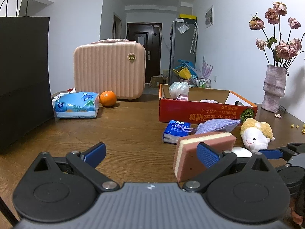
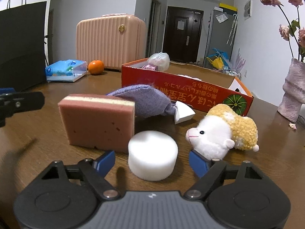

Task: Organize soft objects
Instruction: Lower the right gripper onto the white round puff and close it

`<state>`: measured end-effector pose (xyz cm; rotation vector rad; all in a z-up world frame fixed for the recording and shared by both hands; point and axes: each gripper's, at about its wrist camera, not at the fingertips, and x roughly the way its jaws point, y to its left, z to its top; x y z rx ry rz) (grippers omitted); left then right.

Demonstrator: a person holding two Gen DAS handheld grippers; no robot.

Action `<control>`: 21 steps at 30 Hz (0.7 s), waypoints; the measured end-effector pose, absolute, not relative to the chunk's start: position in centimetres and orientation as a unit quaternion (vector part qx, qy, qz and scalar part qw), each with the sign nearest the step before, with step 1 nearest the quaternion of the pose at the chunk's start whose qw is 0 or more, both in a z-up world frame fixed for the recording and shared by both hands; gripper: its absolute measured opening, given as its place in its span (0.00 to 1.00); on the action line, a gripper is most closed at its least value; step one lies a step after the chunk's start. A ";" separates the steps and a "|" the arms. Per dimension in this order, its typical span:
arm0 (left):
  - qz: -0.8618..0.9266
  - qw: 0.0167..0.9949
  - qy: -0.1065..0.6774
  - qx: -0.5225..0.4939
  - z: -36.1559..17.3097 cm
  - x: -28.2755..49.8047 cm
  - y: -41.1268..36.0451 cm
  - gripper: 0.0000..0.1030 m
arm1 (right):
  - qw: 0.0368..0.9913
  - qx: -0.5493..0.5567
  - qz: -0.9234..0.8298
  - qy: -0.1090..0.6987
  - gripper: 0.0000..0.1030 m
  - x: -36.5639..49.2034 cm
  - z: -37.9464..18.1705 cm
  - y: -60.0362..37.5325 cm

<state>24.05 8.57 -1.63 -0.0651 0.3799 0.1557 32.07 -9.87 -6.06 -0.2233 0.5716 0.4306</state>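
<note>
A white round foam puck [image 2: 152,158] lies on the wooden table between the fingers of my right gripper [image 2: 152,162]. Its jaws stand open, with a gap on each side of the puck. A pink sponge [image 2: 97,122] stands on edge just behind, and a purple cloth pouch [image 2: 144,101] and a white foam wedge [image 2: 183,114] lie beyond it. A white and yellow plush animal [image 2: 219,131] lies to the right. My left gripper [image 1: 151,153] is open and empty, its right finger in front of the sponge [image 1: 200,143]. The red cardboard box [image 1: 200,110] holds a plastic bag and pink items.
A blue tissue pack [image 1: 76,105], an orange [image 1: 107,98] and a pink ribbed case [image 1: 109,70] stand at the back. A black paper bag [image 1: 22,76] fills the left. A small blue handkerchief pack [image 1: 175,131] lies by the box. A vase of dried roses [image 1: 274,87] stands right.
</note>
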 end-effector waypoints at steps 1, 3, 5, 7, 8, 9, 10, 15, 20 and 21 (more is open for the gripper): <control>0.077 0.978 0.189 -0.032 -1.6 24.1 8.6 1.00 | 0.931 -0.108 0.210 0.279 0.76 32.2 -6.1 -9.8; 0.077 0.978 0.190 -0.031 -1.6 24.1 8.5 1.00 | 0.930 -0.104 0.211 0.282 0.69 32.6 -6.1 -9.9; 0.077 0.978 0.191 -0.030 -1.7 24.1 8.5 1.00 | 0.928 -0.099 0.213 0.288 0.54 32.9 -6.2 -10.0; 0.076 0.978 0.192 -0.029 -1.7 24.2 8.5 1.00 | 0.928 -0.092 0.216 0.291 0.54 33.2 -6.2 -10.2; 0.076 0.978 0.193 -0.029 -1.7 24.2 8.5 1.00 | 0.928 -0.089 0.216 0.290 0.53 33.1 -6.2 -10.4; 0.076 0.978 0.193 -0.029 -1.7 24.2 8.5 1.00 | 0.929 -0.088 0.217 0.288 0.53 33.1 -6.1 -10.4; 0.077 0.978 0.194 -0.029 -1.8 24.3 8.5 1.00 | 0.929 -0.087 0.218 0.286 0.53 33.1 -6.1 -10.5; 0.078 0.977 0.198 -0.028 -1.9 24.5 8.4 1.00 | 0.930 -0.084 0.219 0.282 0.53 32.9 -5.9 -10.5; 0.080 0.975 0.204 -0.027 -2.1 24.9 8.2 1.00 | 0.934 -0.079 0.216 0.275 0.53 32.7 -5.5 -11.0; 0.082 0.975 0.206 -0.027 -2.1 25.0 8.2 1.00 | 0.935 -0.078 0.215 0.273 0.53 32.7 -5.4 -11.1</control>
